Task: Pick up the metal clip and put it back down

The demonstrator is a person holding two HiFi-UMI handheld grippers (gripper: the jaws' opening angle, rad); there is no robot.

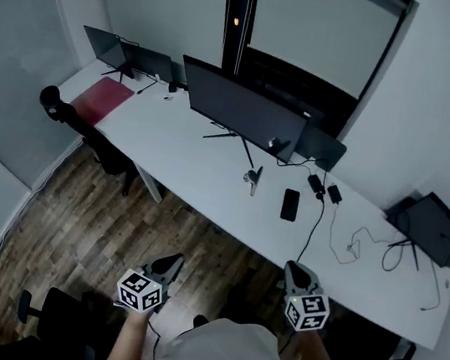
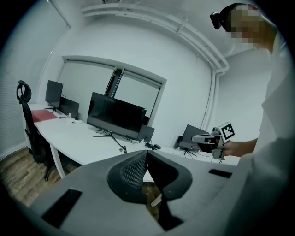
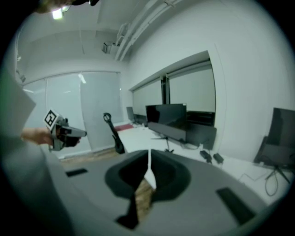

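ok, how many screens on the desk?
5 screens: two at the desk's far left end, a big screen mid-desk, a small screen just right of it, one at the right end. Others may be hidden behind.

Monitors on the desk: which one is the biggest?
The wide dark monitor at the middle of the desk, on a thin-legged stand. The left-end monitors, its right-hand neighbour and the right-end monitor are all smaller.

An office; a long white desk (image 1: pixel 177 159) carries several dark monitors (image 1: pixel 241 105) and trailing cables (image 1: pixel 318 219); a black desk chair (image 1: pixel 58 109) stands on wood-plank flooring (image 1: pixel 91 222)
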